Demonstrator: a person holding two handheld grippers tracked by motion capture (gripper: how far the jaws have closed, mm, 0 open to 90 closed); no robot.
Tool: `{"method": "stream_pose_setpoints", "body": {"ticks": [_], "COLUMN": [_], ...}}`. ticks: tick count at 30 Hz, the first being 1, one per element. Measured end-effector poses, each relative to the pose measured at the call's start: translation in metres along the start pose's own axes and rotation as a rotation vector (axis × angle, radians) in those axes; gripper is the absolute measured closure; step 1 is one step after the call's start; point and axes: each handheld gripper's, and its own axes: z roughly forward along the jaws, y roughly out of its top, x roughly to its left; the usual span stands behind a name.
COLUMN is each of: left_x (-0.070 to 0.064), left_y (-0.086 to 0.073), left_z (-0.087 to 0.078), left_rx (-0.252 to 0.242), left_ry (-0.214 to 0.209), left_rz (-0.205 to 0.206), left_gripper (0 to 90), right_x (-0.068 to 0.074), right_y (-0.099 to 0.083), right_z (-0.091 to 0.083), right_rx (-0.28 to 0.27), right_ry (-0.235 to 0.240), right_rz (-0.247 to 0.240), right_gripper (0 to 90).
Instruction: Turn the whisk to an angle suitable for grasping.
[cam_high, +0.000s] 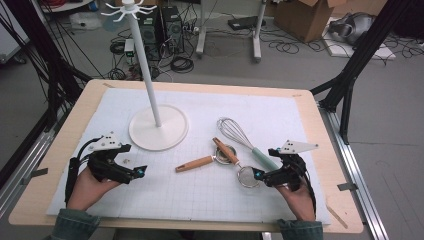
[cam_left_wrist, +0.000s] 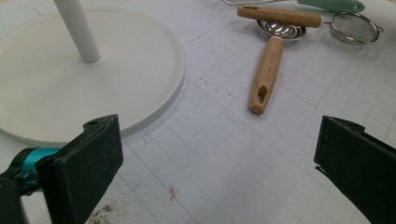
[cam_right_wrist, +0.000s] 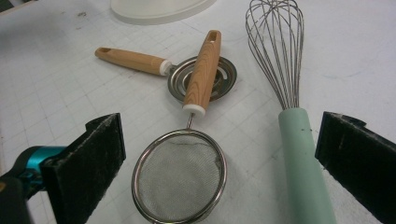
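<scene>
Both my grippers, left (cam_high: 141, 172) and right (cam_high: 257, 175), gape wide, empty; strainer (cam_right_wrist: 180, 175) lies at right's twelve o'clock.

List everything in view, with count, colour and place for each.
Round-based white hanging stand with a hooked top: one, white, left of mat centre.
Wire whisk with a mint-green handle: one, steel and green, right side of mat.
Small mesh strainer with a wooden handle: one, steel and wood, left of the whisk, its handle lying across the skimmer's bowl.
Slotted metal skimmer with a wooden handle: one, steel and wood, mid mat.
White gridded mat: one, covering the tabletop.
Light wooden table: one.
Cardboard box: one, brown, on the floor behind.
Left gripper: black, open.
Right gripper: black, open, beside the strainer.
</scene>
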Motion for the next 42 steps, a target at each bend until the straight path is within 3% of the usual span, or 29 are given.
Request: {"method": "stream_pose_setpoints", "body": {"ticks": [17, 20, 22, 31, 42], "left_x": [-0.001, -0.001, -0.001, -0.001, 0.001], "left_y": [0.000, -0.001, -0.001, -0.001, -0.001], "left_z": [-0.001, -0.002, -0.002, -0.001, -0.002], "left_rx": [0.000, -0.002, 0.000, 0.000, -0.005], "left_ry": [0.000, 0.002, 0.001, -0.002, 0.000], "left_rz": [0.004, 0.002, 0.003, 0.005, 0.004], "left_gripper": [1.7, 1.7, 1.7, 1.8, 1.8], "right_x": [-0.007, -0.009, -0.017, -0.042, -0.054], "right_y": [-0.001, 0.001, 0.004, 0.013, 0.014], "right_z": [-0.006, -0.008, -0.011, -0.014, 0.015], "right_rx": [0.001, 0.009, 0.038, 0.072, 0.204], "right_ry": [-0.043, -0.055, -0.046, -0.117, -0.132], "right_rz": [0.020, 0.009, 0.001, 0.054, 0.059], "right_gripper": [0.5, 4.4, 16.5, 15.7, 28.7]}}
